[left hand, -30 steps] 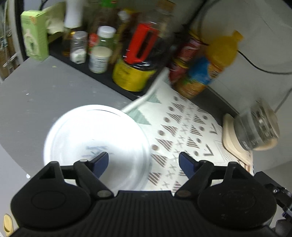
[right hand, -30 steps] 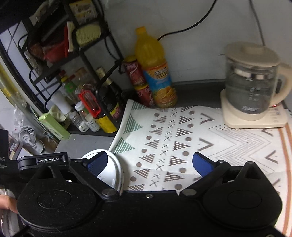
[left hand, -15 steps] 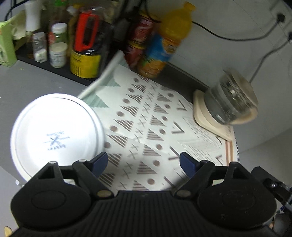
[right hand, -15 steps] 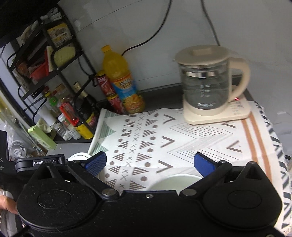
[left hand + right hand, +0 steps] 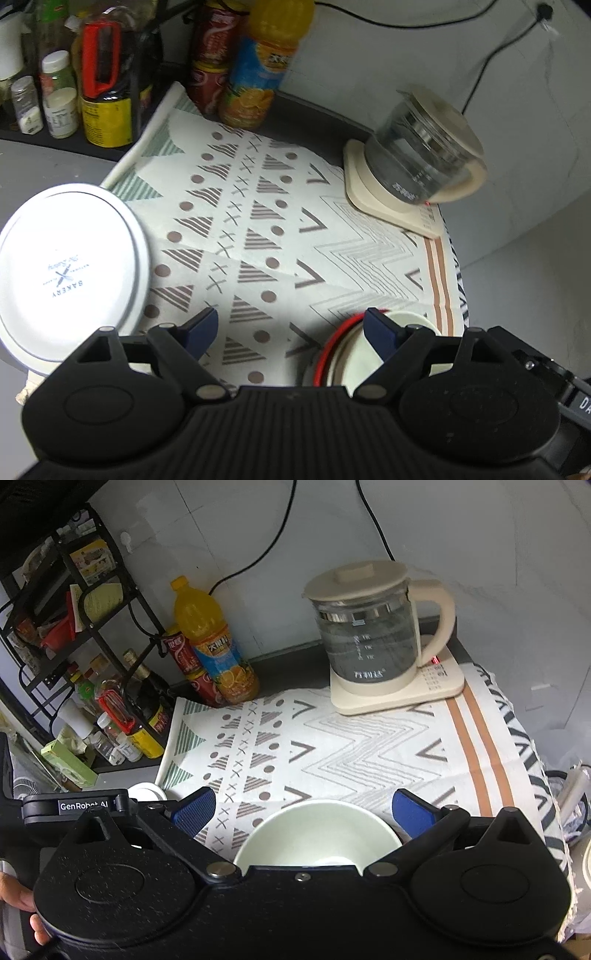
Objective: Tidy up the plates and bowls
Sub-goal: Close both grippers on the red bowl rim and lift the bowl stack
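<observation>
Between spread right tongs (image 5: 301, 808), white bowl (image 5: 314, 834) (untouched)

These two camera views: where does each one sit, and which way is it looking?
Left wrist view: rides on the left hand-held gripper, looking steeply down at the patterned cloth, an upside-down white plate and a red-rimmed bowl; its blue fingertips show.
Right wrist view: rides on the right hand-held gripper, facing the kettle over a white bowl; a person's hand shows.
Both share cloth, kettle and orange bottle.
</observation>
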Demonstrator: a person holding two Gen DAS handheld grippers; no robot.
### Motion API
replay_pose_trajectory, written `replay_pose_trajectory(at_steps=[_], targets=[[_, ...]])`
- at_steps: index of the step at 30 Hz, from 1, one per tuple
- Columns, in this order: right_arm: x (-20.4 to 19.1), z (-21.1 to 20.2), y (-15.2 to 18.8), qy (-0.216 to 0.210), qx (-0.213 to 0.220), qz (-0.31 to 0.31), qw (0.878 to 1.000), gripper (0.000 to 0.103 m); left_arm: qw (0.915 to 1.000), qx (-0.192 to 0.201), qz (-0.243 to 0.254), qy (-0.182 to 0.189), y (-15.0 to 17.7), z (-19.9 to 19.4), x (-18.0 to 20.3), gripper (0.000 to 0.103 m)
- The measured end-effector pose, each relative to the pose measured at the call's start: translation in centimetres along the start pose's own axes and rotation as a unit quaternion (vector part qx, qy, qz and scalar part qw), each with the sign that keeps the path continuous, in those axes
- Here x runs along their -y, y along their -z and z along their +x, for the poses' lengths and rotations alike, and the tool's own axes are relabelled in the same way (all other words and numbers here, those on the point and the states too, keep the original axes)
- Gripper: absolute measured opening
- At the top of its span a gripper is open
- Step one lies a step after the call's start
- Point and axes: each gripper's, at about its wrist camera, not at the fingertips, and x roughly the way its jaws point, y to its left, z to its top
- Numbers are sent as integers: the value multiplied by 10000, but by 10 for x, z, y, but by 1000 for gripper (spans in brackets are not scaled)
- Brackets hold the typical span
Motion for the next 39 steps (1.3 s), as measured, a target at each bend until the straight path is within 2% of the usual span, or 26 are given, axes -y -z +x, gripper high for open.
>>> replay_pose_trajectory(at_steps=[10, 16, 20, 28, 30, 35, 39], targets=[[23, 2, 16, 181, -193, 266, 9993, 103, 9993, -262, 268, 76, 9, 12, 19, 84], [35, 7, 24, 293, -308, 420, 9982, 103, 9986, -388, 274, 225, 13, 23, 27, 84], [43, 13, 31, 319, -449, 570, 9969, 102, 9985, -450, 266, 172, 17, 30, 28, 83], [60, 31, 46, 418, -769, 850, 9925, 95, 9969, -738, 213, 184, 27, 56, 25, 77], [66, 36, 50, 425, -881, 959, 9906, 83, 9963, -823, 192, 160, 29, 63, 26, 74], [76, 44, 57, 402, -1106, 1101, 9869, 72, 9945, -1036, -51, 132, 35, 80, 21, 62], [86, 53, 64, 329, -1307, 1330, 9819, 58, 9928, -1175, -214, 114, 39, 91, 15, 54]])
